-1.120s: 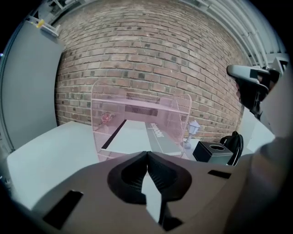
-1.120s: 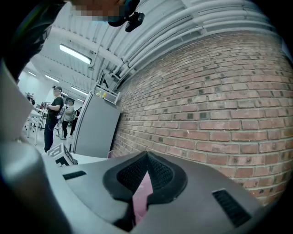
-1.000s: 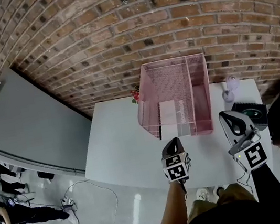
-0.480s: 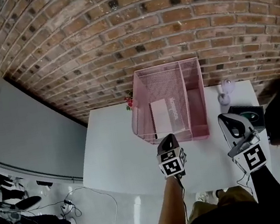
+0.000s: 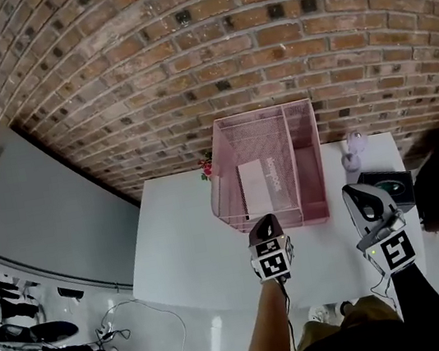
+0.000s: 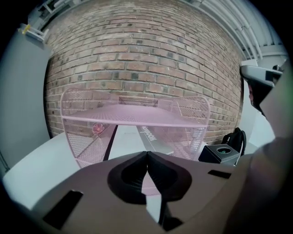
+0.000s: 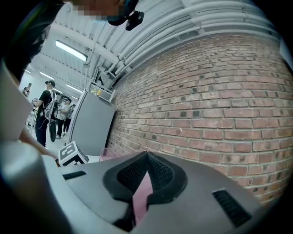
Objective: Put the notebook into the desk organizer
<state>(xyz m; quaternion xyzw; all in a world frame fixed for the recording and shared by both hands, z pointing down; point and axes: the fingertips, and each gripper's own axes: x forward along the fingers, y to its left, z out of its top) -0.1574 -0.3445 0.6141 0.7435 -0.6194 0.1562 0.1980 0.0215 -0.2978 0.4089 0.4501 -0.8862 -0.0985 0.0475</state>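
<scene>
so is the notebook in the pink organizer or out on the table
In. The notebook lies inside the wide left compartment of the pink mesh organizer, enclosed by its walls.

The left grey two-jaw tool is held out on a bare forearm and tilts downward, its jaws pressed together with nothing between them. The right grey two-jaw tool, on a dark-sleeved arm, points level, its jaws likewise closed and empty.
</scene>
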